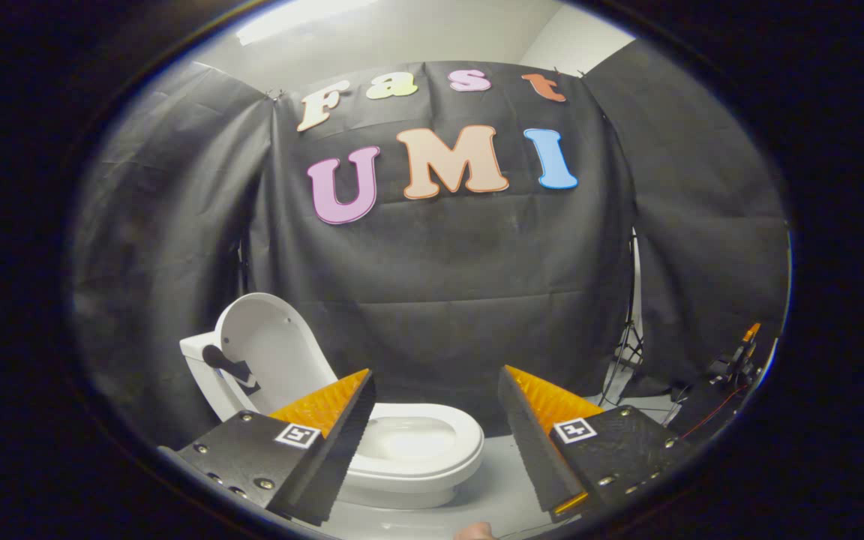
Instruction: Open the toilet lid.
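A white toilet (409, 450) stands on the pale floor in front of the black cloth wall. Its lid (271, 352) is raised upright and leans back against the tank (199, 360), so the seat ring (469, 439) and the bowl are uncovered. A dark strap-like piece (226, 365) hangs on the lid's inner face. My gripper (436, 390) is open, its fingers spread wide with nothing between them. The left finger overlaps the toilet's seat in view; the bowl sits between and just beyond the fingers.
A light-stand tripod (627, 345) stands right of the toilet against the cloth. Dark equipment with orange parts and a red cable (732, 364) lies on the floor at the far right. A fingertip (475, 532) shows just below the fingers.
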The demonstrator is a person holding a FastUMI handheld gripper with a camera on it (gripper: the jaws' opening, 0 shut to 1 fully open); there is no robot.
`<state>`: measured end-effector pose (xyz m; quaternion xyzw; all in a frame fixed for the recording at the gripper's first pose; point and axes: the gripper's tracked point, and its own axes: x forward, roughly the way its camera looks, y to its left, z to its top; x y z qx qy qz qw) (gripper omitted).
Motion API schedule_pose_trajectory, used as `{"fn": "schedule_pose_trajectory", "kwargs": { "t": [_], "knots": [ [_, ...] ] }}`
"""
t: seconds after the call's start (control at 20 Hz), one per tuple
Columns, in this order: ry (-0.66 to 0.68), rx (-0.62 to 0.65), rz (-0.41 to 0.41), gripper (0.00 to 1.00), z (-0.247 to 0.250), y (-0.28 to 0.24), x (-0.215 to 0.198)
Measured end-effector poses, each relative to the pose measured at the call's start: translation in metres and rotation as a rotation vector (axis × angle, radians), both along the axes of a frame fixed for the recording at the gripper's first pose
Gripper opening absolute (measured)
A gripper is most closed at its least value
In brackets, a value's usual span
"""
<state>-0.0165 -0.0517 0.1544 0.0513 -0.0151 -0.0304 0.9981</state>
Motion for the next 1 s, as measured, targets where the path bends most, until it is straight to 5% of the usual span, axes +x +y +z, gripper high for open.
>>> {"fn": "schedule_pose_trajectory", "kwargs": {
  "t": [1.0],
  "knots": [
    [0.018, 0.019, 0.027, 0.97, -0.006, 0.006, 0.0]
  ]
}}
